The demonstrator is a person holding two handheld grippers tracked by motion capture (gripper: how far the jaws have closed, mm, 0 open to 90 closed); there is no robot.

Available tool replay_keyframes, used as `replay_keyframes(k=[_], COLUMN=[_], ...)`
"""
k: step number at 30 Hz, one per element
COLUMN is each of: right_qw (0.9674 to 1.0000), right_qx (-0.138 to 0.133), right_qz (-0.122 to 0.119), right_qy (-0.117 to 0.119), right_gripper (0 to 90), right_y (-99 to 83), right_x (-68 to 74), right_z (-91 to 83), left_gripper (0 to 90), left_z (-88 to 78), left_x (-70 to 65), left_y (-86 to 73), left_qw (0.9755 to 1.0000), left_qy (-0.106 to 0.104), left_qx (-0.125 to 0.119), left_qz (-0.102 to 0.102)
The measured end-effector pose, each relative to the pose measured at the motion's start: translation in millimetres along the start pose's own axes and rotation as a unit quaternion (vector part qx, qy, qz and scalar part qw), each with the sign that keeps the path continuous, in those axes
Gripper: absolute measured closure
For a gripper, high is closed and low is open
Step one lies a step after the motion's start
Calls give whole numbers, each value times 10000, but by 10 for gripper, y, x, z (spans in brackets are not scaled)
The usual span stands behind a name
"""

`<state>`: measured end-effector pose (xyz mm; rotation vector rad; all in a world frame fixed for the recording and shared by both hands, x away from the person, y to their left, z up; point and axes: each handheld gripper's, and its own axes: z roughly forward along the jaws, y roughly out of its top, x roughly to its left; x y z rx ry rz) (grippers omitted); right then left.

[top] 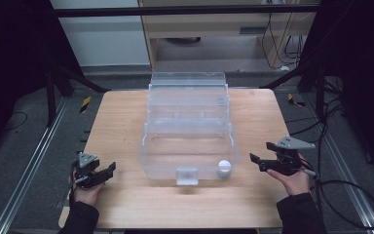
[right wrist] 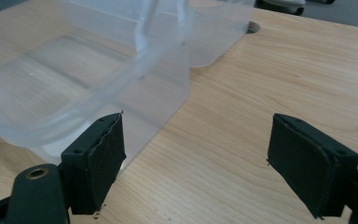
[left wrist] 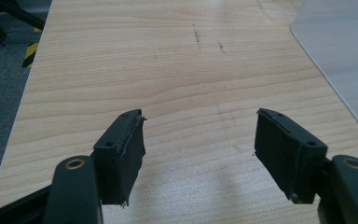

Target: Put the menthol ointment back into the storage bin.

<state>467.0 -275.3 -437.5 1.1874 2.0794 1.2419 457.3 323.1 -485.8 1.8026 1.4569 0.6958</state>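
Tool on right [top: 262, 160] seen from high view near the right edge of the desk [top: 126, 122], jaws spread wide with nothing between, just beside the near right corner of the clear plastic box [top: 187, 127]. Tool on left [top: 100, 171] near the left near corner of desk, also released and empty, well apart from box. Small white cap [top: 224, 168] inside the box at its near right corner. Box open, tiers stepping toward far side.

From left tool view: tool [left wrist: 198, 140] released, black pads [left wrist: 126, 149] apart over bare wood; corner of box [left wrist: 345, 56] at far right.

From right tool view: tool [right wrist: 196, 154] released, empty; box [right wrist: 88, 70] to the left and far, its wall just beyond the left pad [right wrist: 102, 149].
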Motion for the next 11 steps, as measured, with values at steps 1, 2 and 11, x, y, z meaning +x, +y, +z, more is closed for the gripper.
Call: replay_keyframes(k=[1, 2, 11], right_qw=[10000, 9999, 9989], right_qx=[-11, 20, 74], right_qz=[38, 86, 314], right_qy=[-18, -65, -327], right_gripper=[184, 179, 152], right_y=[-35, -67, -278], right_x=[-20, -39, -182], right_z=[0, 0, 65], left_gripper=[335, 337, 260], left_z=[-2, -4, 13], left_x=[-2, -4, 28], left_y=[1, 3, -6], left_qw=[10000, 10000, 9998], left_qy=[2, 11, 202], left_qx=[-3, -8, -9], left_qz=[0, 1, -10])
